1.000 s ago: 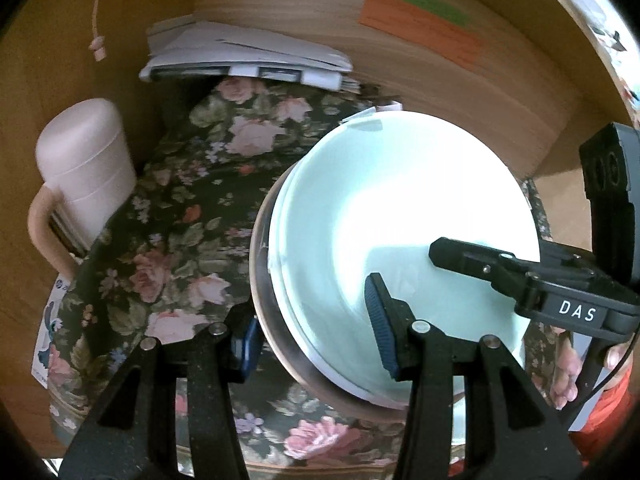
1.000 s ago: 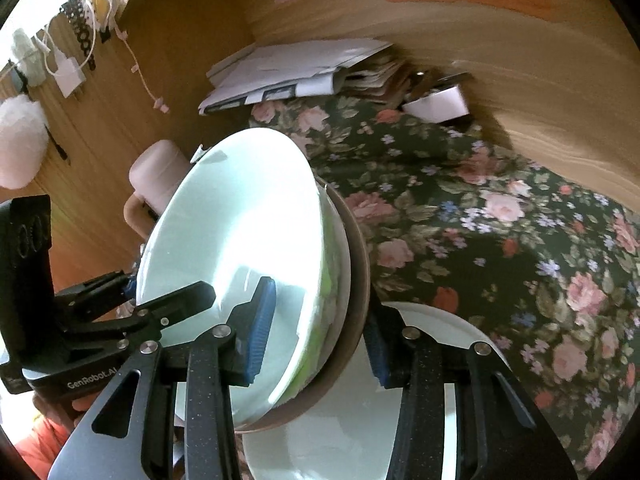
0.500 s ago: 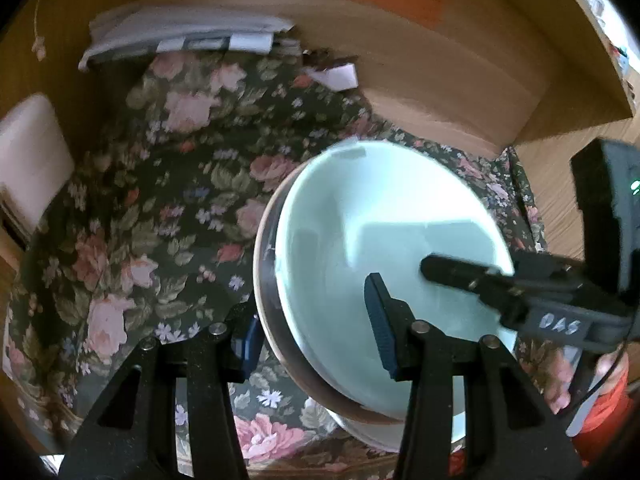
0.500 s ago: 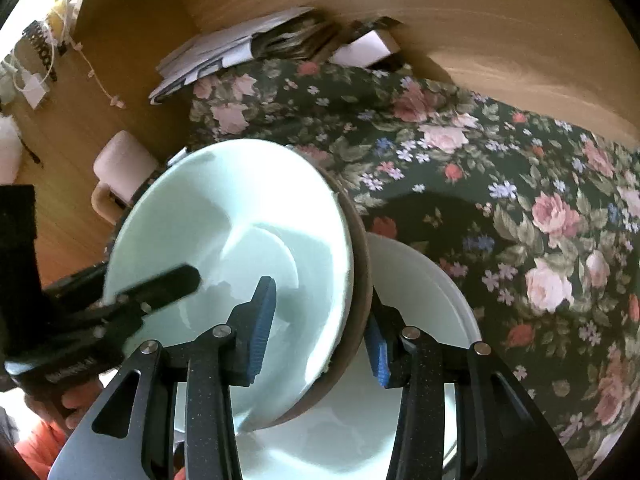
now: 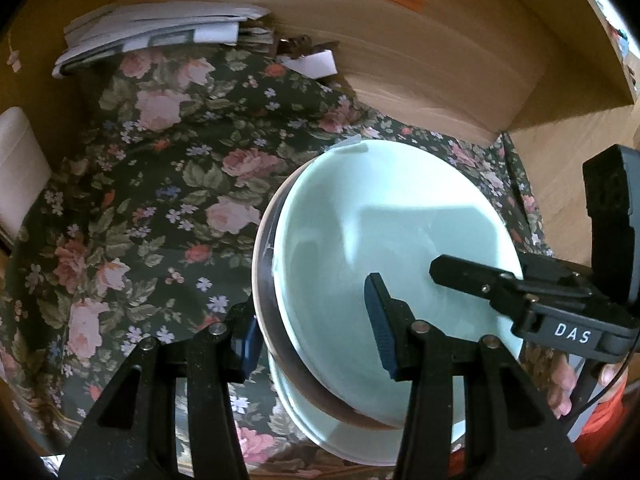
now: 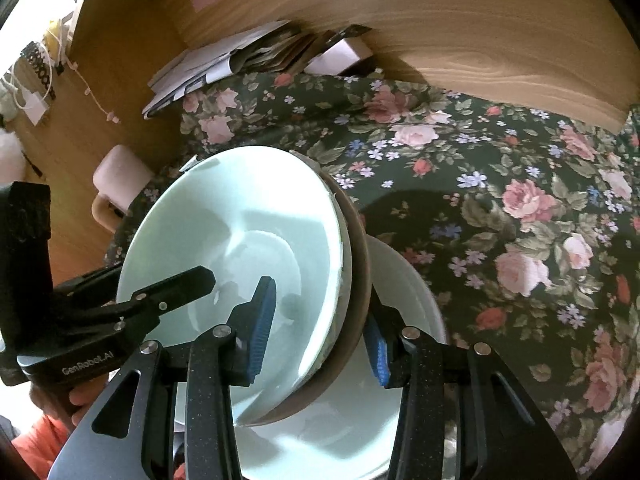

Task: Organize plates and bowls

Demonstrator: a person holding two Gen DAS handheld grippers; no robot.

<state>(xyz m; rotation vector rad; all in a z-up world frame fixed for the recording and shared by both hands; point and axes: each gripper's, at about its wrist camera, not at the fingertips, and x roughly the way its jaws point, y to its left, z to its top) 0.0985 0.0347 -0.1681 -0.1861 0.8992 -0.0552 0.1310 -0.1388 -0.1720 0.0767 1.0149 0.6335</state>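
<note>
Floral cloth over the surface, wood walls behind, papers at the back, pink mug at the side. Mint bowl nested in brown bowl, both tilted and lifted over white plate on the cloth. Left claw closed on the near rim of the stack: one pad inside the mint bowl, the other outside the brown one. Right claw gripping the opposite rim the same way, one blue pad inside, one outside. Lower edge of stack close above the plate; contact cannot be told.
</note>
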